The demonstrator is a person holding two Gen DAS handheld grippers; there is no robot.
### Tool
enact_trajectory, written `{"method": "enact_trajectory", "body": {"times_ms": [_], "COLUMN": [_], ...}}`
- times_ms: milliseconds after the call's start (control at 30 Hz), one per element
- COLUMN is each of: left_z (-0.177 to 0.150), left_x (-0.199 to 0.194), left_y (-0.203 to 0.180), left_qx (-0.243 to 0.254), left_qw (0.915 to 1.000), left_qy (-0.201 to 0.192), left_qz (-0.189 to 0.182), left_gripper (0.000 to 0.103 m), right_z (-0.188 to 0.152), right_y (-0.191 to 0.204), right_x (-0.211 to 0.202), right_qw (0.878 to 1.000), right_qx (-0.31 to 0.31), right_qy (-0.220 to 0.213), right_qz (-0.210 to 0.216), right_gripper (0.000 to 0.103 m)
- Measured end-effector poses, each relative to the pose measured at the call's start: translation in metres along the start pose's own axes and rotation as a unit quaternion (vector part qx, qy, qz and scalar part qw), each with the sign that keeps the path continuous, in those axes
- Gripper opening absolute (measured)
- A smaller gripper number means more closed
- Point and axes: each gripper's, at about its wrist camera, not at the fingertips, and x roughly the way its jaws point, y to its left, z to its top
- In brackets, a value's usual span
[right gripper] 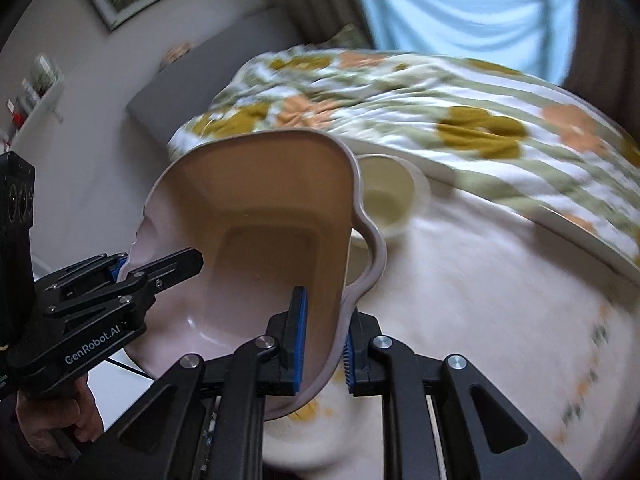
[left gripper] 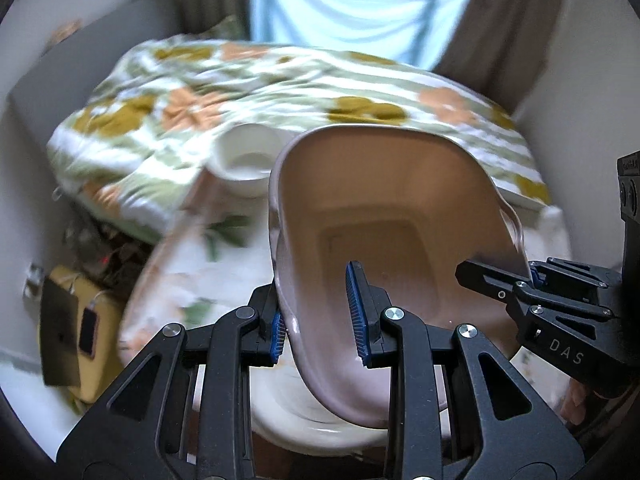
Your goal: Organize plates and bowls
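A large pink-beige dish with wavy handles is held tilted above the table between both grippers; it also shows in the right wrist view. My left gripper is shut on its left rim. My right gripper is shut on its right rim and shows at the right edge of the left wrist view. A small white bowl stands on the table behind the dish, also seen in the right wrist view. A white plate lies under the dish.
The round table has a pale floral cloth. A bed with a floral quilt lies just beyond it. A yellow stool with a phone stands on the floor at the left.
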Motion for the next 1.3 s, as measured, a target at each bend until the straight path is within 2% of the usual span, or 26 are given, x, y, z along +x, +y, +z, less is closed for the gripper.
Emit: {"method": "enact_trajectory", "body": {"times_ms": [167,300,400,500,567,733,1167,1300], "left_z": [-0.014,-0.033,-0.051,-0.067,-0.079,-0.096,-0.104,-0.109], "left_x": [-0.007,0.004,0.027,0.053,0.076,0.108,0.134,0.146], "left_y": [-0.08,-0.142,-0.179,-0.199,-0.21,-0.22,-0.221,-0.224], "left_qx": [0.058,0.099,0.116,0.119,0.117,0.112,0.11,0.103], "left_qw": [0.9973,0.991,0.9858,0.9823,0.9803,0.9794,0.9796,0.975], "left_qy": [0.004,0.022,0.048,0.075,0.096,0.117,0.129,0.162], "left_qz": [-0.045,-0.088,-0.112,-0.123,-0.127,-0.121,-0.108,-0.112], "left_gripper": [0.024,0.024,0.024,0.024,0.024,0.024,0.024,0.025], "right_z": [-0.046,-0.082,-0.108,-0.131,-0.145,-0.166,-0.183,-0.186], "right_y": [-0.049,-0.086,-0.118,-0.15,-0.166,-0.187,-0.195,-0.202], "right_x": [-0.061,-0.094,-0.105,-0.097,-0.088,-0.064,-0.051,-0.047], "right_qw": [0.997,0.991,0.985,0.98,0.978,0.976,0.973,0.97], "right_qx": [0.053,0.094,0.125,0.155,0.168,0.181,0.199,0.223], "right_qy": [-0.027,-0.035,-0.031,-0.018,-0.01,0.005,0.008,0.008], "right_qz": [-0.052,-0.088,-0.11,-0.12,-0.123,-0.125,-0.118,-0.098], "right_gripper": [0.014,0.014,0.014,0.014,0.014,0.014,0.014,0.014]}}
